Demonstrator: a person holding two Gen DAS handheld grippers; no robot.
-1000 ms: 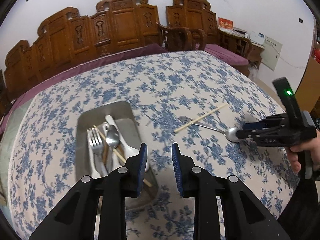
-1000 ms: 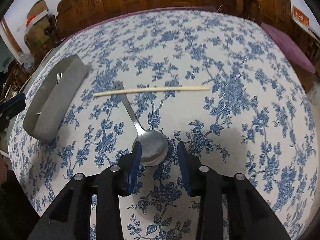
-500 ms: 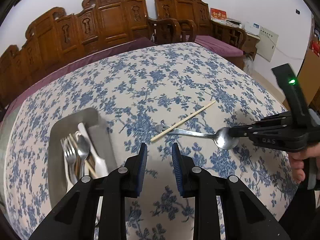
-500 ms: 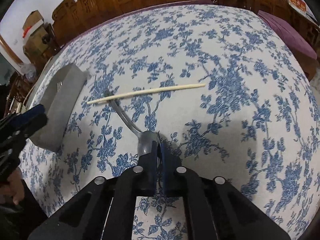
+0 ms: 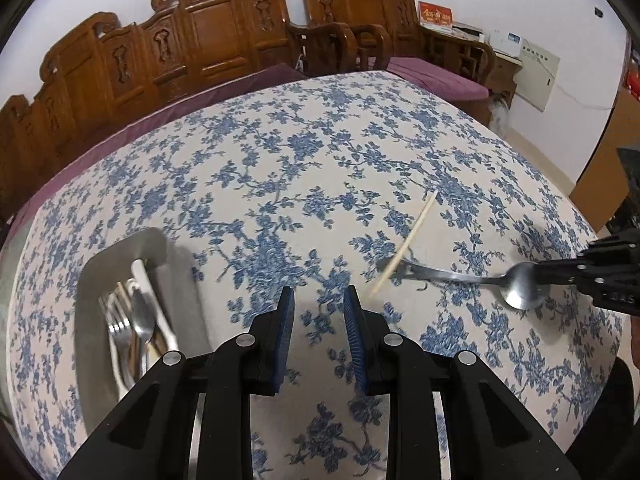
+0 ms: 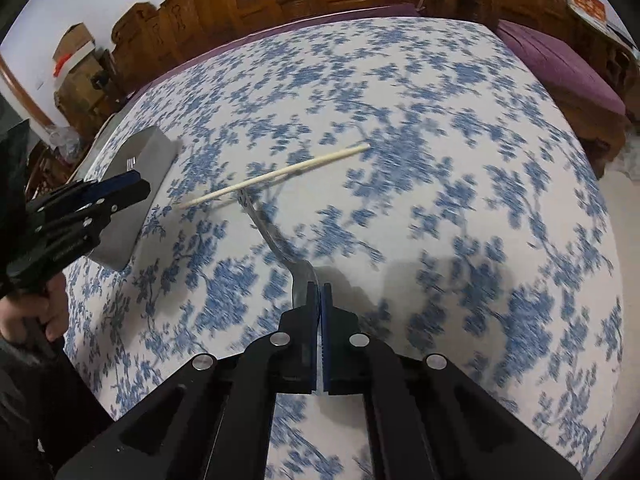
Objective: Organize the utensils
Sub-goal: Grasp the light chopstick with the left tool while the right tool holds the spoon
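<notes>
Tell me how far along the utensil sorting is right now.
Done: the metal tray already holds forks, a spoon and a few other pieces. In hand: the right gripper is shut on the bowl of a spoon, whose handle end sits under the chopstick. Left: that spoon and the chopstick must reach the tray. The left gripper is open and empty.

trays: 1 (image 5: 120, 252) | loose chopsticks: 1 (image 5: 404, 246) | grippers: 2 (image 5: 318, 320) (image 6: 319, 308)
</notes>
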